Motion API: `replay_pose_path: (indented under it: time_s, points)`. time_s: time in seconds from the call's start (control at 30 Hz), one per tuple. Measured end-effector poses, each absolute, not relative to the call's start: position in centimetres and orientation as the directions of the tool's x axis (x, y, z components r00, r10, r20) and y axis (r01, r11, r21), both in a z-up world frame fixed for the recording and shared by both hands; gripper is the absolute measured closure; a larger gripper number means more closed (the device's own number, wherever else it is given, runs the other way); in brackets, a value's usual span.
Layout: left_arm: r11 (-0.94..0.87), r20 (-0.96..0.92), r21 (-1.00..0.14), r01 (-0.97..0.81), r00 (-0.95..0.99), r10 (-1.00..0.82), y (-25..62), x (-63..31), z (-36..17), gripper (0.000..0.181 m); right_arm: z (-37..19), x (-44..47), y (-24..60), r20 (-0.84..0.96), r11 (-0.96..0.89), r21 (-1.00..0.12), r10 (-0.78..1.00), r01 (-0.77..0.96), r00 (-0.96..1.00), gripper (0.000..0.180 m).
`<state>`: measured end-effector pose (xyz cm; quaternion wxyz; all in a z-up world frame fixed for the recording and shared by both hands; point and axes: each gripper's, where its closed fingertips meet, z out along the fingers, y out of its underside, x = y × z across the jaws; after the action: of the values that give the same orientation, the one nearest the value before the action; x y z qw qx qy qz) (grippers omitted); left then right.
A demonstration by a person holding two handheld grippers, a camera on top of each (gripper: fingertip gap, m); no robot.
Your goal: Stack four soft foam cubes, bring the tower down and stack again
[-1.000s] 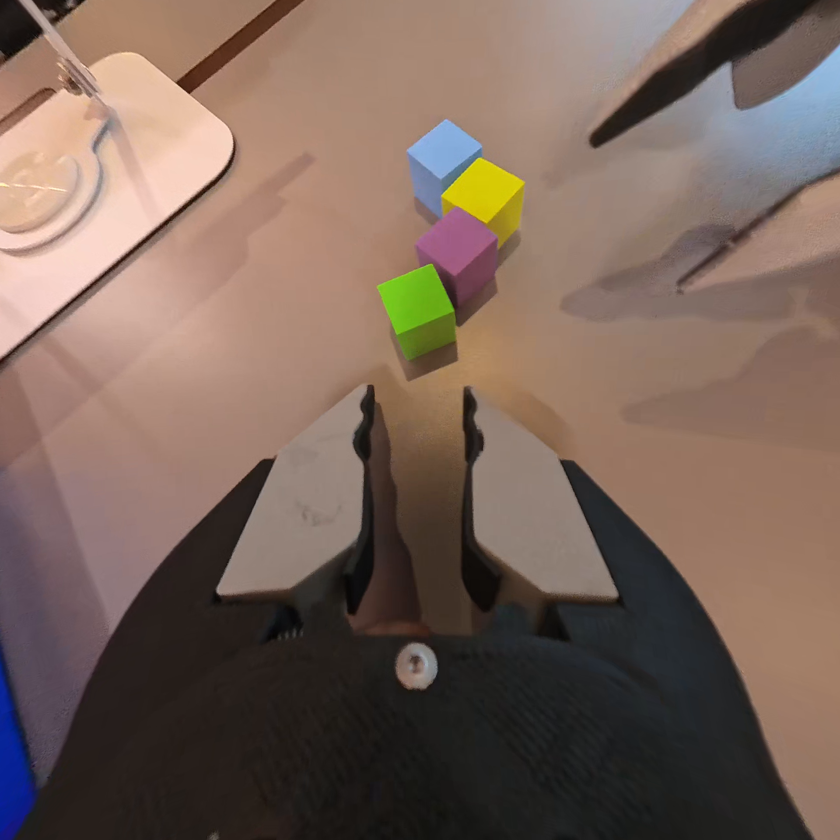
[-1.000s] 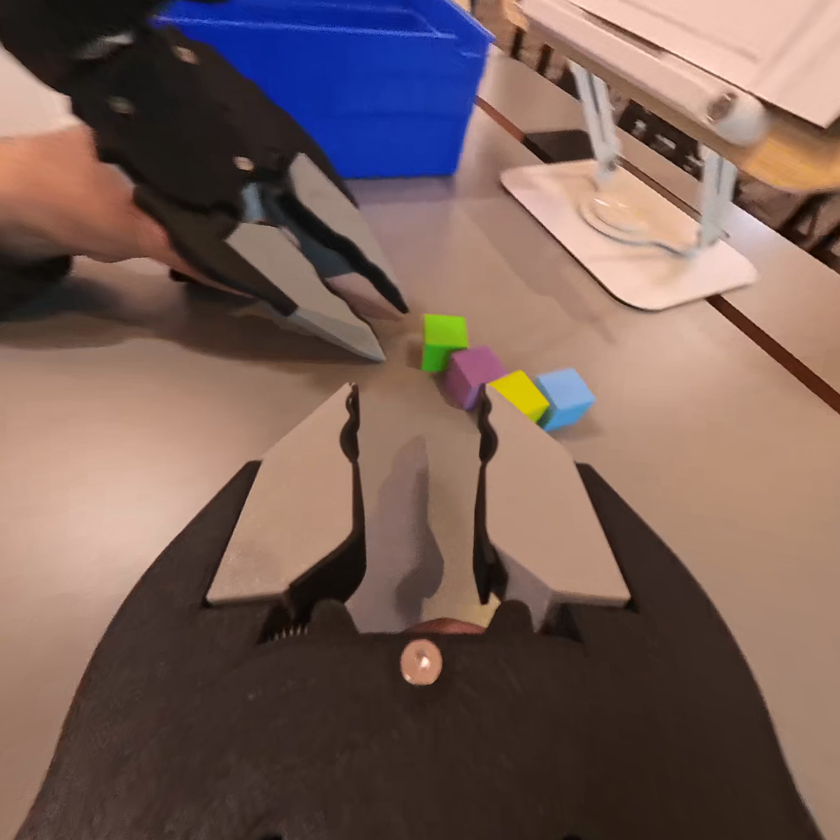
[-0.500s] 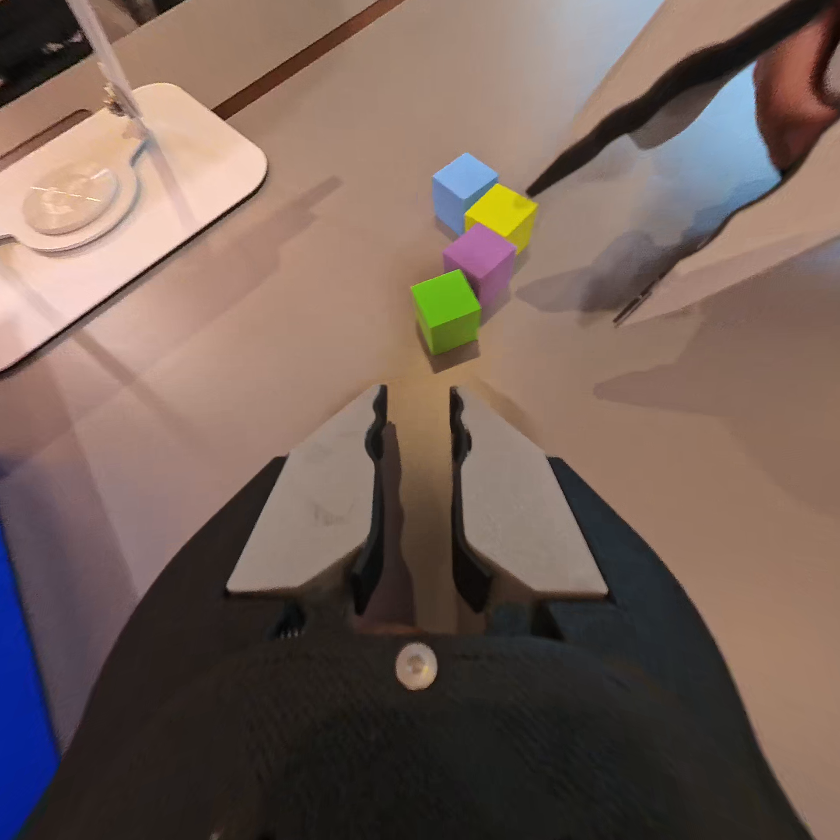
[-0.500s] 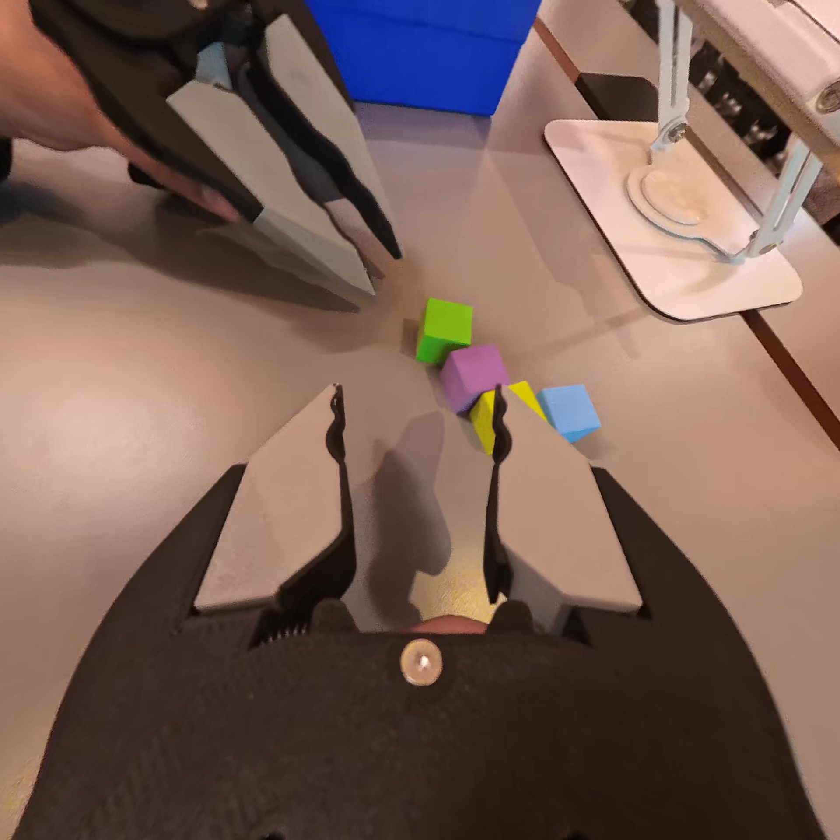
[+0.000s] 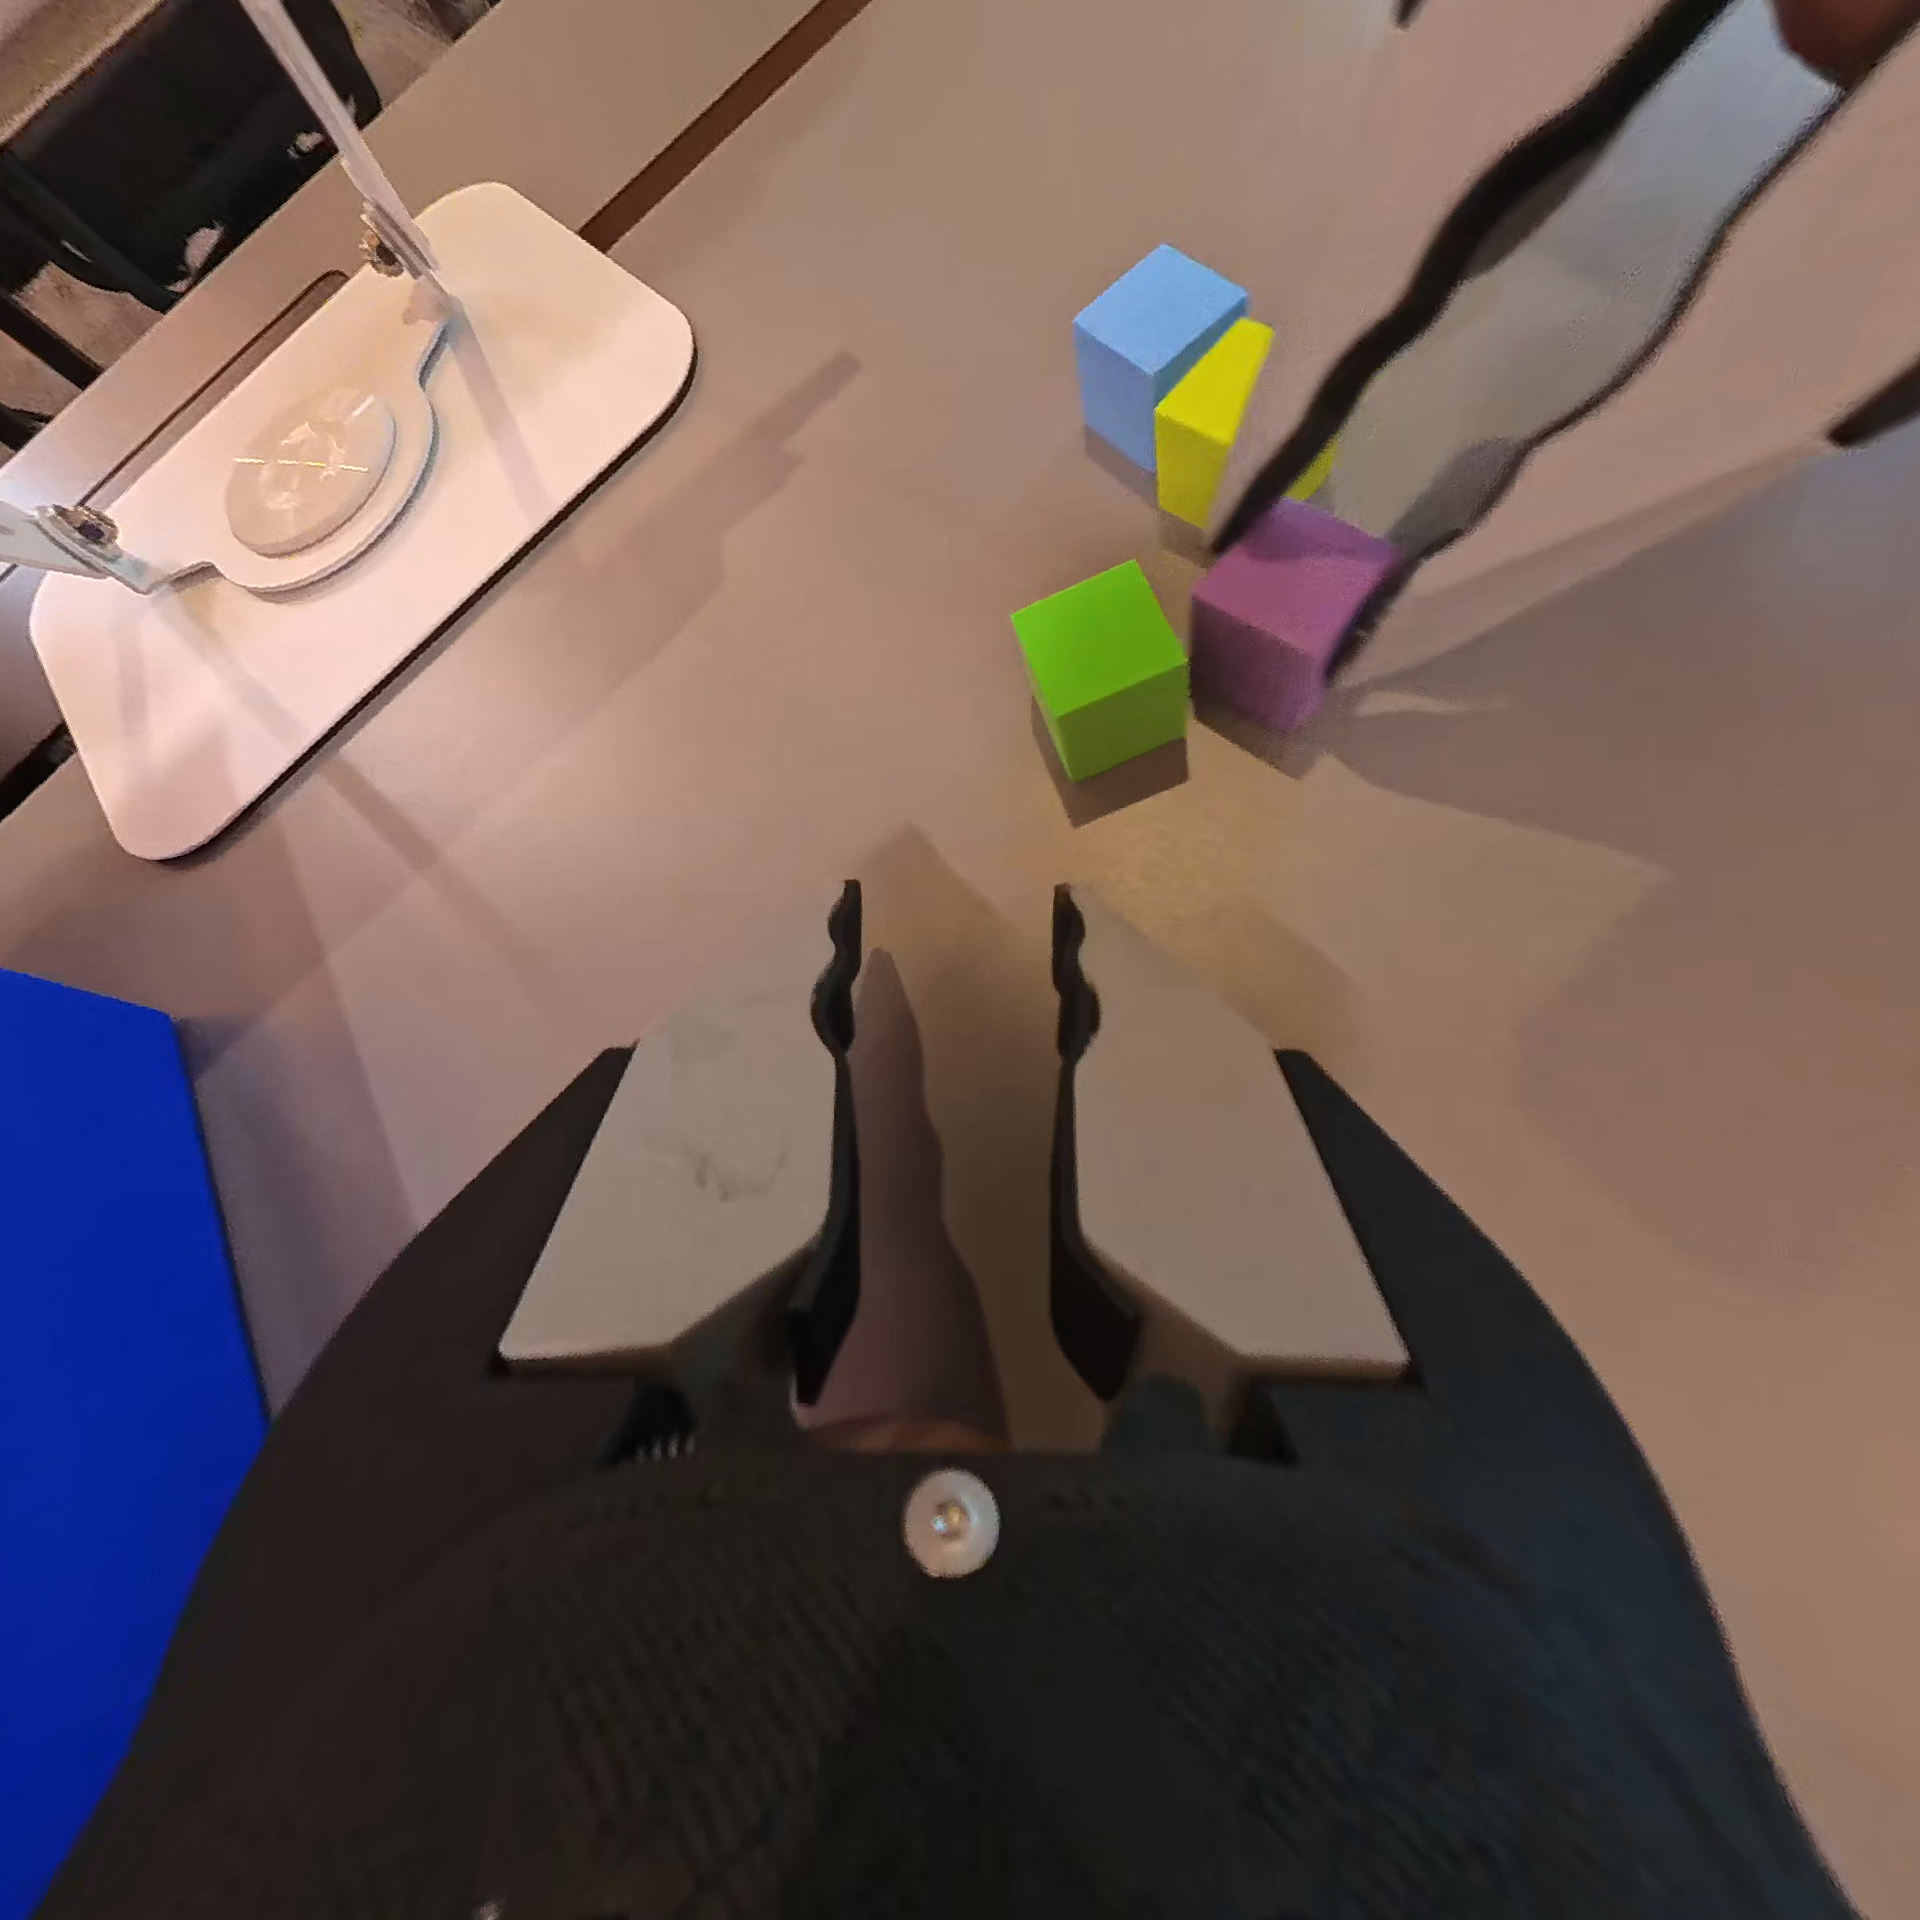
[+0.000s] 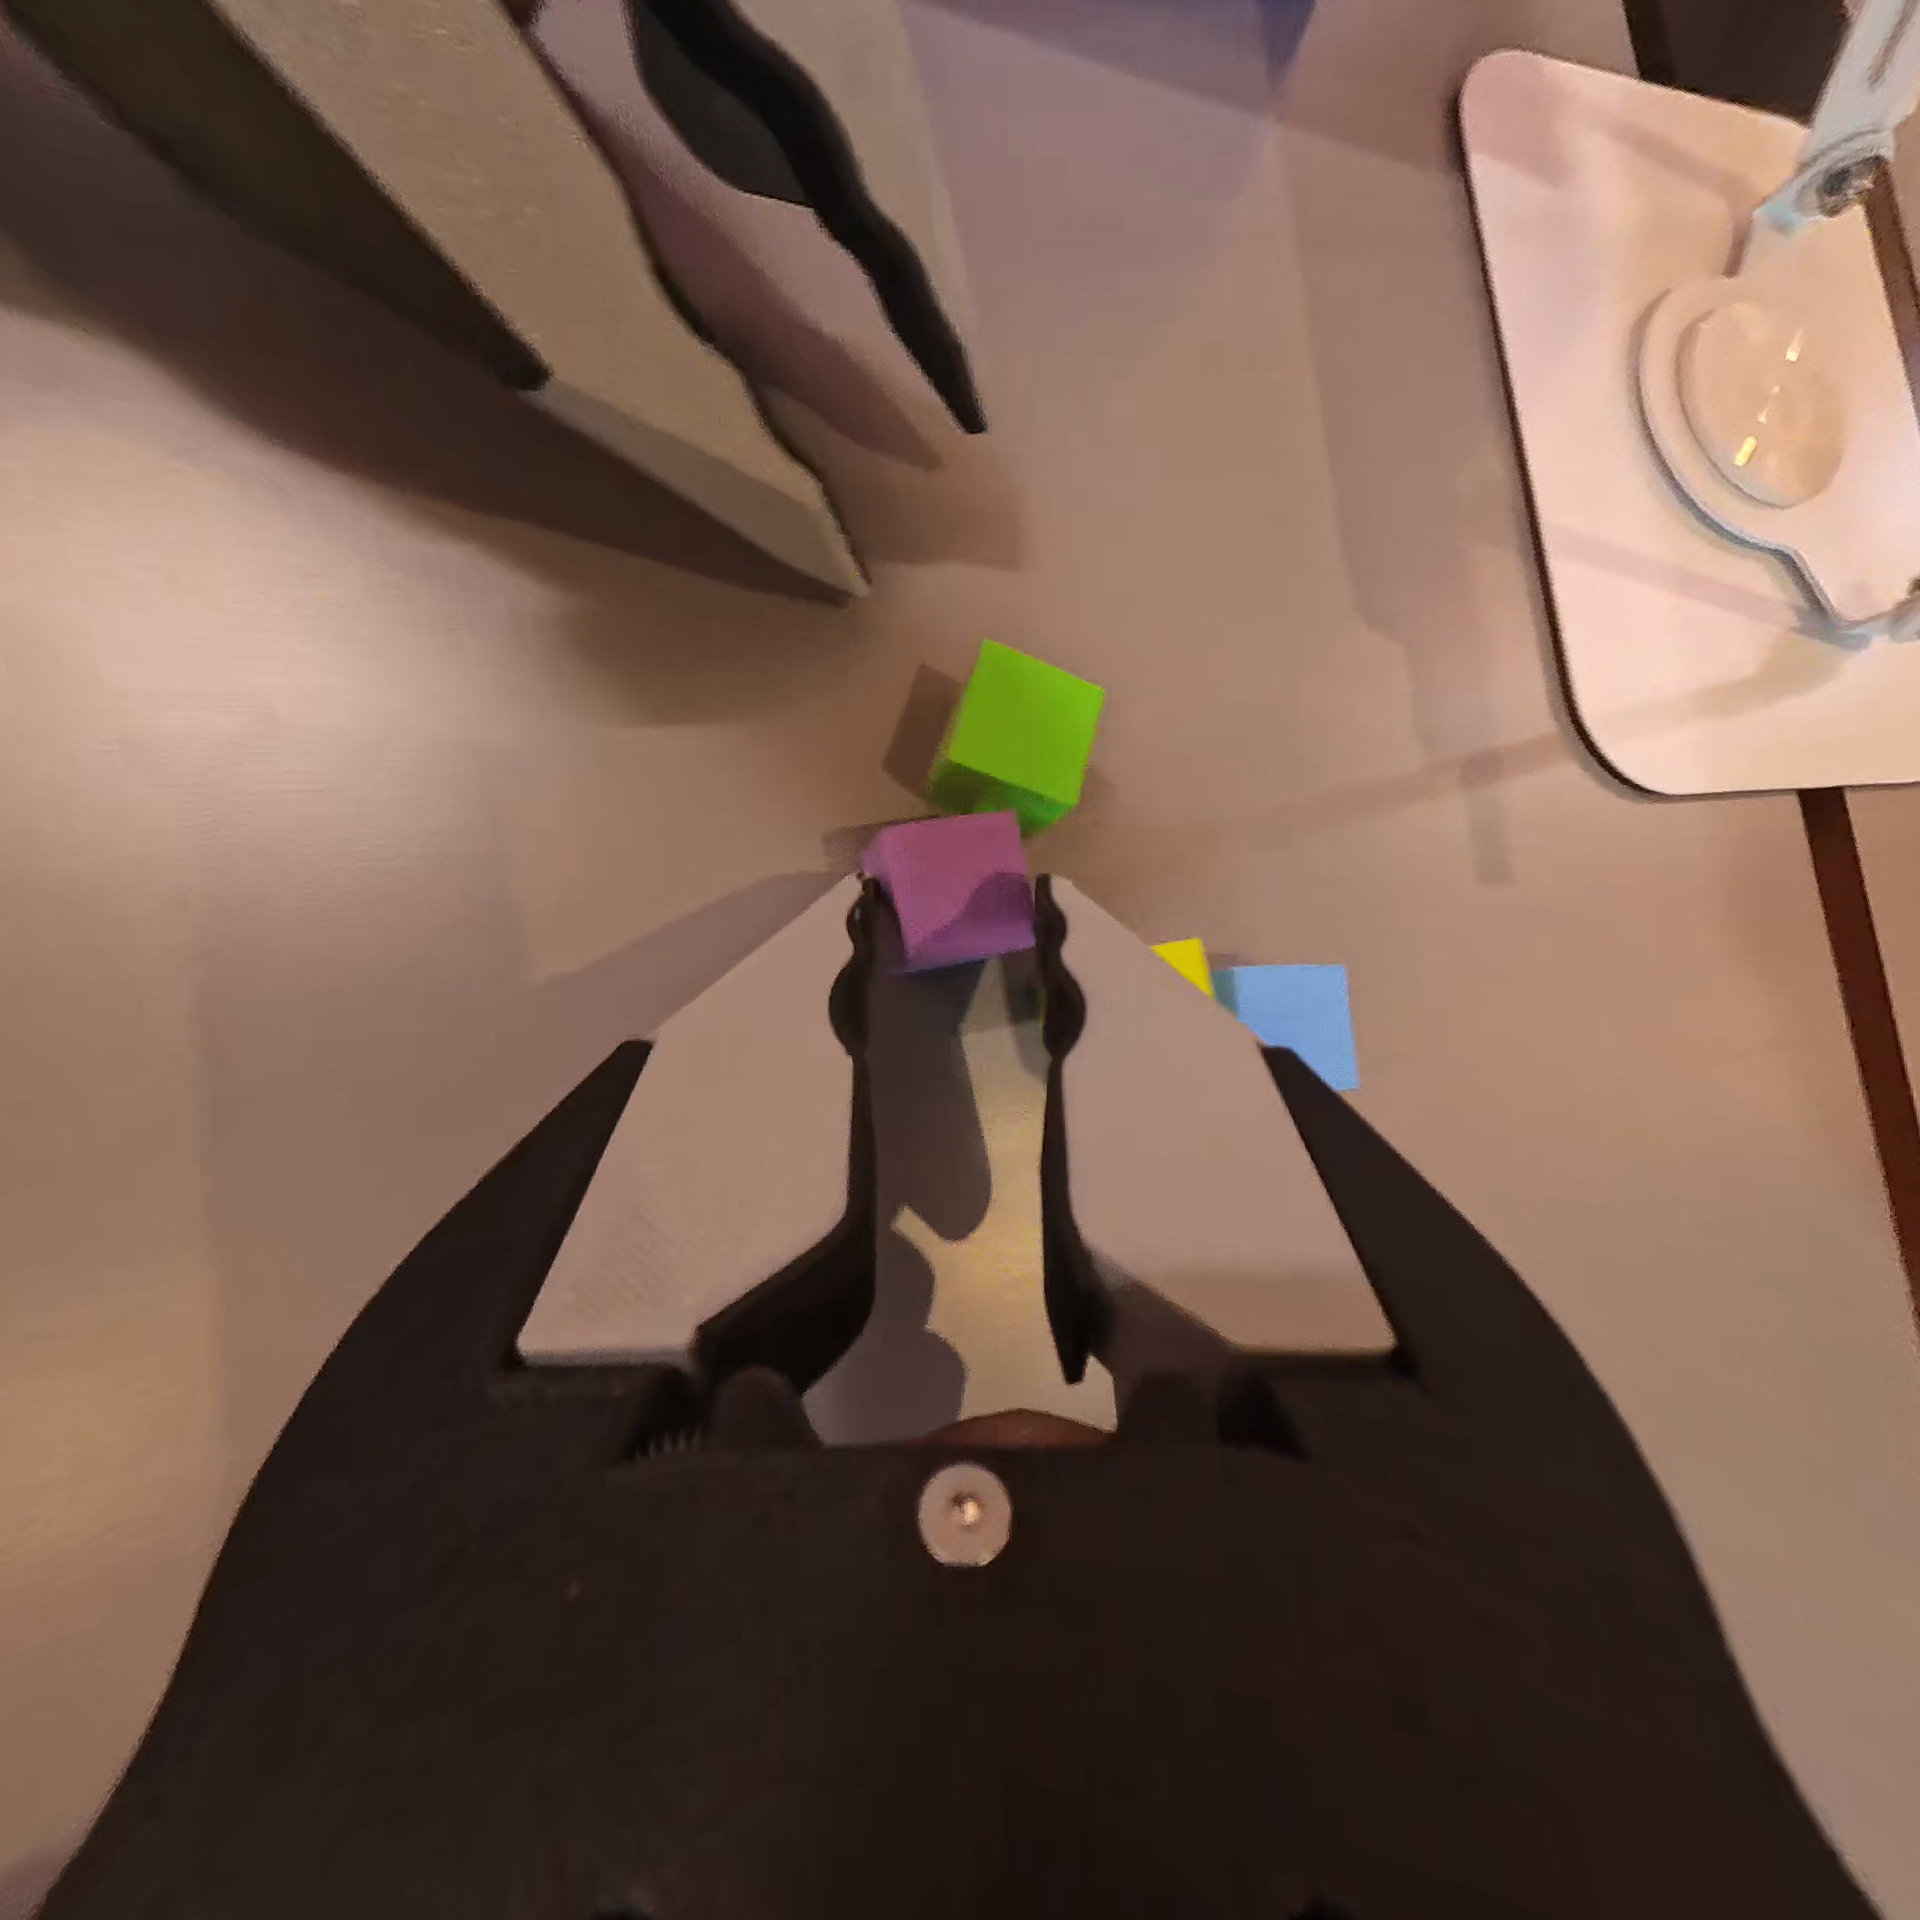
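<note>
Purple cube [image 6: 951,894]: on table [image 6: 312,831], clamped between right gripper [image 6: 948,883] fingertips, green cube [image 6: 1018,732] touching its far side. Yellow cube [image 5: 1210,416], blue cube [image 5: 1148,332]: adjoining, right. Left gripper [image 5: 954,904]: jaws apart, empty, near green cube.

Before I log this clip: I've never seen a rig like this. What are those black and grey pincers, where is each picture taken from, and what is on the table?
There is no robot here. A person holds a two-finger gripper in each hand, and a wide-angle camera on each looks forward along its fingers.

In the left wrist view, the left gripper is open and empty, above the table. In the right wrist view, the right gripper has its fingers on either side of the purple cube; whether it is squeezing yet is unclear.

Four foam cubes lie loose, none stacked: the green cube is beside the purple one, with the yellow cube and blue cube just beyond. A white stand base and a blue bin sit off to one side.
</note>
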<state>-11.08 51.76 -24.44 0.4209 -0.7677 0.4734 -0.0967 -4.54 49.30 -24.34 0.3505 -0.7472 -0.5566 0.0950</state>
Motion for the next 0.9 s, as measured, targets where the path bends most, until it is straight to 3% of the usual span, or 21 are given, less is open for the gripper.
replay_pose_path:
  time_s: [0.13,0.5,0.7,0.9]
  points:
    - [-0.197,-0.263,-0.73,-0.655,0.535,-0.803,51.8,-11.2,-24.5,0.145,-24.5,-5.1,46.3,0.224,-0.107,-0.658,0.917,0.745,0.329,0.135]
    - [-0.168,-0.313,-0.709,-0.684,0.52,-0.795,51.6,-10.9,-24.6,0.142,-20.7,-4.1,44.4,0.205,-0.073,-0.825,0.886,0.561,0.417,0.137]
    - [-0.16,-0.327,-0.699,-0.697,0.512,-0.794,51.6,-10.9,-24.7,0.142,-22.5,-4.8,44.8,0.182,-0.119,-0.789,0.891,0.602,0.415,0.135]
    - [-0.159,-0.333,-0.711,-0.685,0.528,-0.781,51.8,-11.2,-24.1,0.142,-24.6,-5.8,44.6,0.169,-0.141,-0.742,0.906,0.656,0.387,0.155]
